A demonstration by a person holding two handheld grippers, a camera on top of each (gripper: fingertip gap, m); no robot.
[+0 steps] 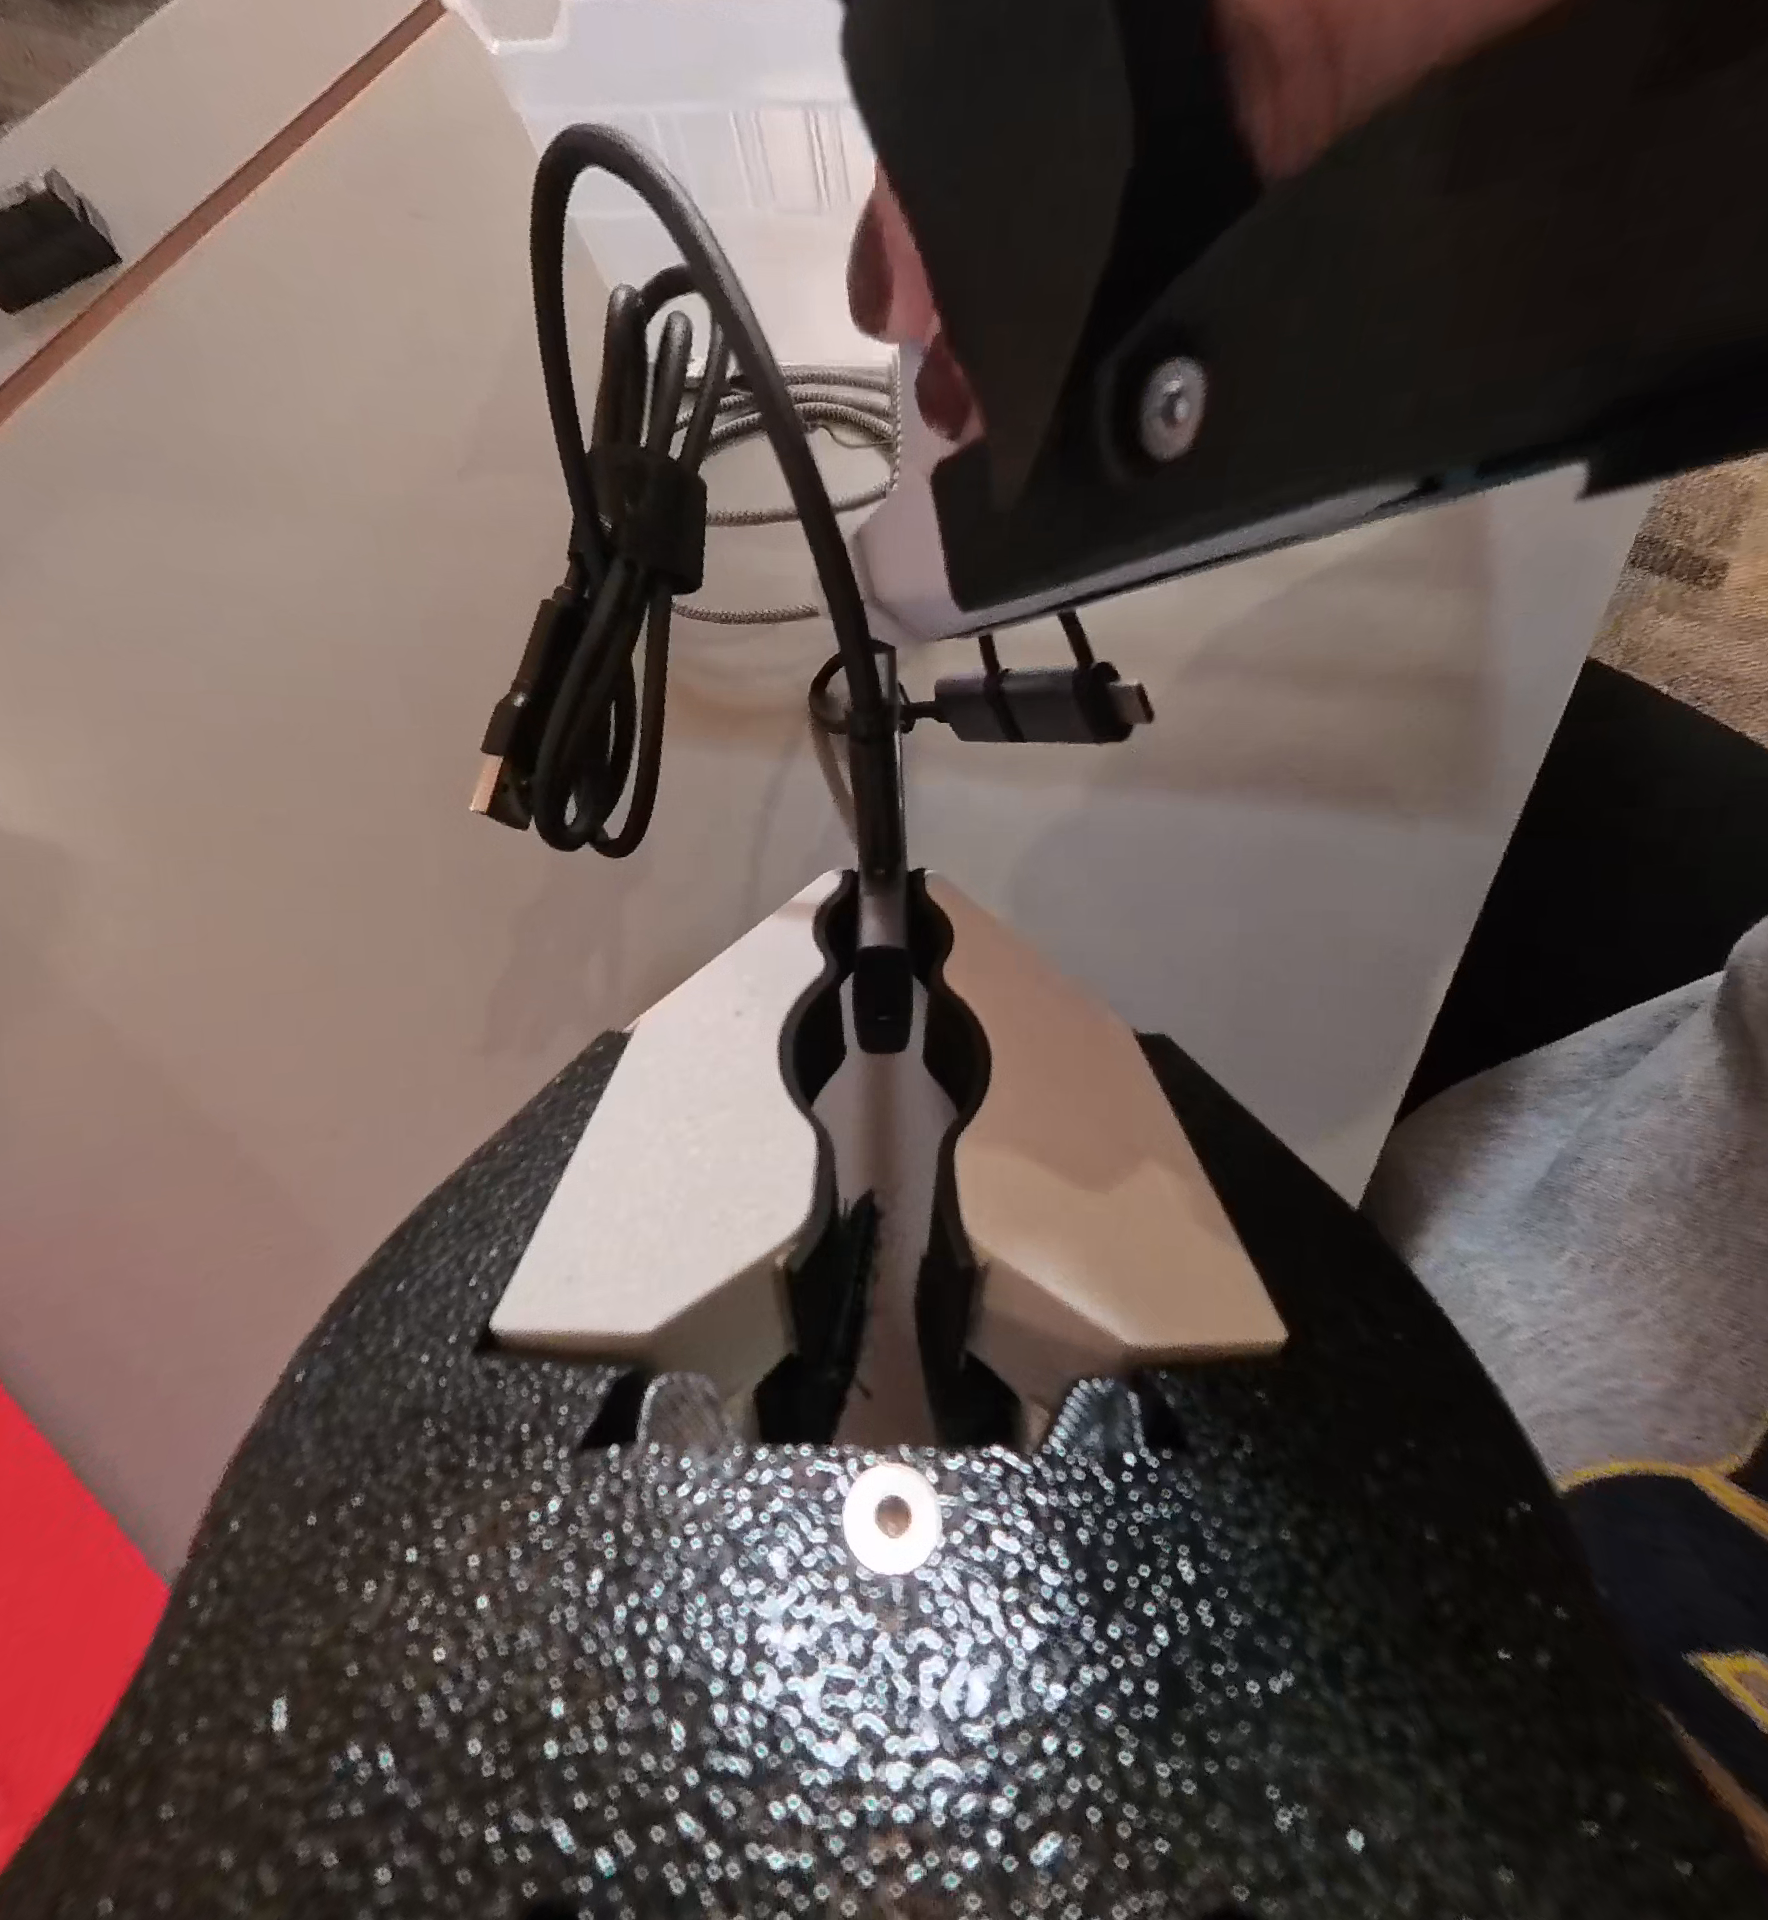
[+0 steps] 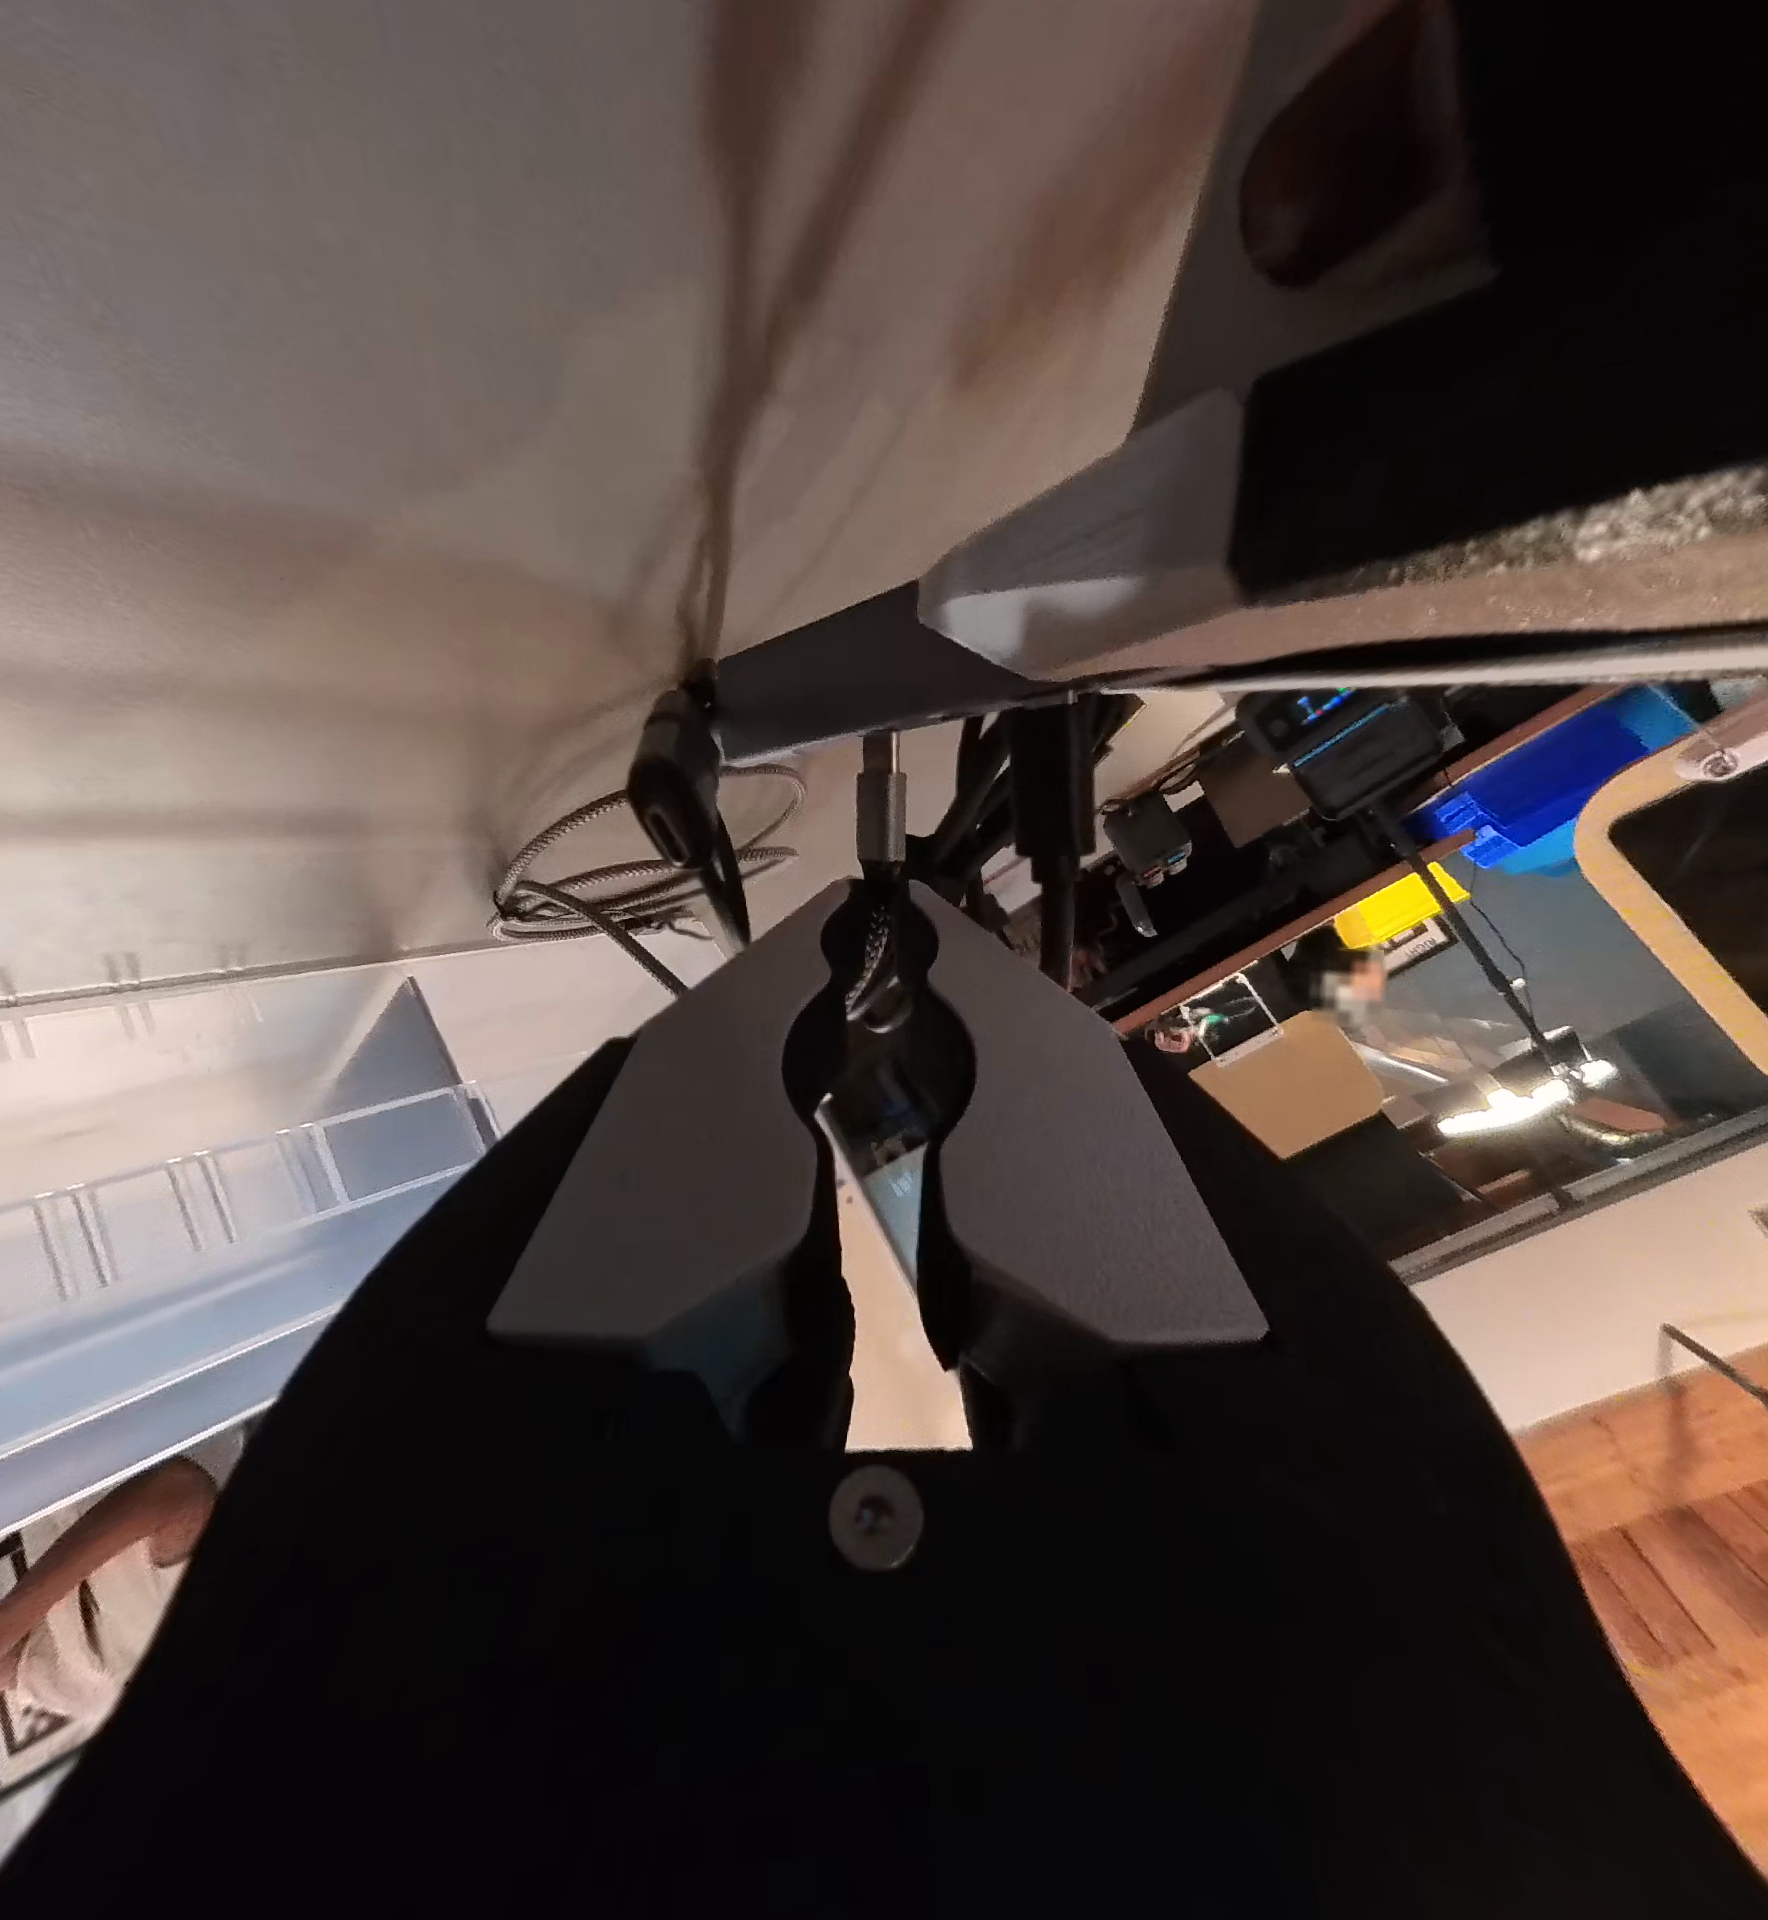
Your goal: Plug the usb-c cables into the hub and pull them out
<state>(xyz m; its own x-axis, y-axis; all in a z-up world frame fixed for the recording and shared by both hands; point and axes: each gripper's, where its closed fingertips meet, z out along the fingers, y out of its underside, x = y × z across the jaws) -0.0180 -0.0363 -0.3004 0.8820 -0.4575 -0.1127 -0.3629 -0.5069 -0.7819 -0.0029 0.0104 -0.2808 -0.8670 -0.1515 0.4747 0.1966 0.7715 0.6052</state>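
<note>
black cable (image 1: 838, 540) looping up, bundled end dangling, braided cable (image 2: 875, 940) below hub (image 2: 828, 686)

A pale, glossy tabletop (image 1: 236, 644) with a thin wooden edge fills the left wrist view, a red surface (image 1: 18, 1538) at its lower left. The right wrist view shows wooden floorboards (image 2: 1638, 1558), shelves holding blue (image 2: 1545, 800) and yellow bins (image 2: 1389, 914), and a cardboard box (image 2: 1285, 1081).

Looks like a workshop or lab: behind the white table (image 1: 184, 540) runs a long shelf (image 2: 1379, 914) crowded with electronics, blue and yellow parts bins (image 2: 1545, 800), a cardboard box (image 2: 1285, 1081), and wooden flooring (image 2: 1690, 1538); the background is blurry.
</note>
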